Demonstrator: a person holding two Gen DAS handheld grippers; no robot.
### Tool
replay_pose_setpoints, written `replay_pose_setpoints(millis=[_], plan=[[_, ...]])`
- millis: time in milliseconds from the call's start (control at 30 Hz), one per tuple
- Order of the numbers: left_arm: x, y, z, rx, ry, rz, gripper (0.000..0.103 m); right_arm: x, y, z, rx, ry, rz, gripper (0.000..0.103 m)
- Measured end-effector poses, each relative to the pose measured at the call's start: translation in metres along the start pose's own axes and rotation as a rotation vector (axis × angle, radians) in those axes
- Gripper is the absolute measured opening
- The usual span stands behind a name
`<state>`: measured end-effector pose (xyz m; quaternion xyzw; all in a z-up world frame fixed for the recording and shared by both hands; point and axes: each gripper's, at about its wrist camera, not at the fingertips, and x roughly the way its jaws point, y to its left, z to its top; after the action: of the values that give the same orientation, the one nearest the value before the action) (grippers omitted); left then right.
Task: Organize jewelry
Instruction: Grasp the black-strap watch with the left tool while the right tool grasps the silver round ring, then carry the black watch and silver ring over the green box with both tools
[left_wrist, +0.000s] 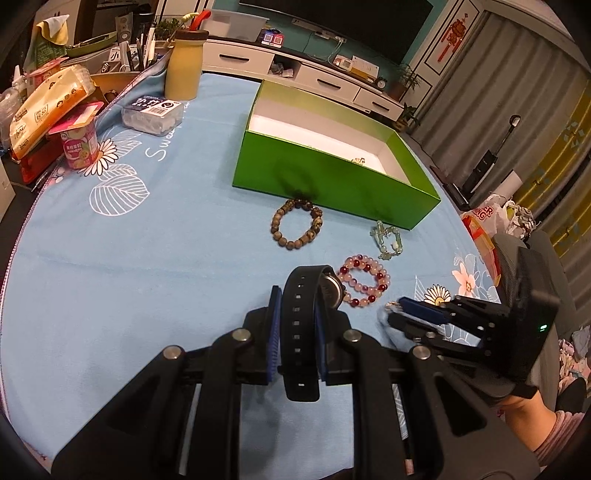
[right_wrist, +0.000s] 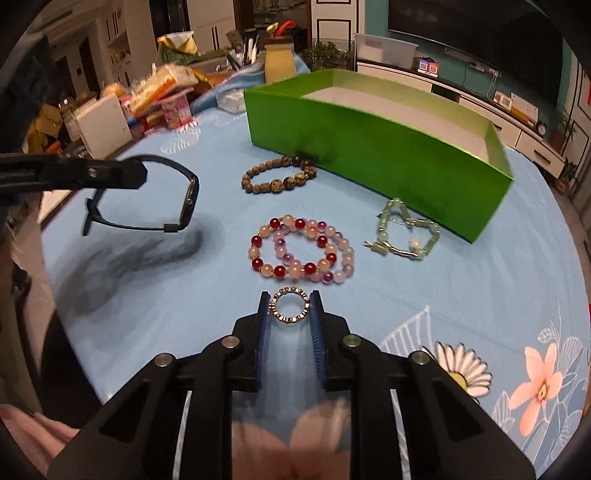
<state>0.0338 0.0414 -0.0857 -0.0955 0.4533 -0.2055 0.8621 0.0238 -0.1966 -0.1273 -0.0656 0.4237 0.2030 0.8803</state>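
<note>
In the left wrist view, the left gripper (left_wrist: 295, 314) is clamped on the strap of a black wristwatch with a round metal case (left_wrist: 312, 295), lifted over the pale blue flower-printed tablecloth (left_wrist: 147, 240). Beyond it lie a brown stone-bead bracelet (left_wrist: 297, 226) touching the front wall of the open green cardboard box (left_wrist: 332, 184), a pale green jade-like bracelet (left_wrist: 386, 239) just in front of the box, and a doubled pink and dark red bead bracelet (left_wrist: 364, 285). A small gold piece (left_wrist: 359, 160) lies inside the box (too small to tell what). The right gripper (left_wrist: 400, 312) reaches in from the right, low at the cloth.

In the right wrist view, the right gripper's blue pads (right_wrist: 317, 325) stand narrow around a small silver ridged ring (right_wrist: 290, 306) on the cloth, touching or nearly touching its sides. The pink and red bracelet lies just beyond the ring, and the watch hangs at the left in the other gripper, clear of the cloth.
</note>
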Motion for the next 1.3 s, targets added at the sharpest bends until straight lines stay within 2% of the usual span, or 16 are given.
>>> replay_pose_setpoints(millis=[300,500,933,1300], plan=[[-0.005,-0.003,0.012,0.002,-0.023,-0.003,0.016,-0.047,-0.040,0.010,0.133,-0.113,0.028,0.021],[-0.011,-0.013,0.031,0.028,-0.058,-0.002,0.016,-0.062,-0.049,0.023,0.150,-0.177,0.033,0.021],[-0.009,-0.043,0.090,0.079,-0.134,-0.032,0.016,-0.070,-0.063,0.056,0.137,-0.260,0.020,0.021],[0.023,-0.063,0.134,0.100,-0.127,-0.049,0.017,-0.060,-0.092,0.078,0.172,-0.276,-0.013,0.021]])
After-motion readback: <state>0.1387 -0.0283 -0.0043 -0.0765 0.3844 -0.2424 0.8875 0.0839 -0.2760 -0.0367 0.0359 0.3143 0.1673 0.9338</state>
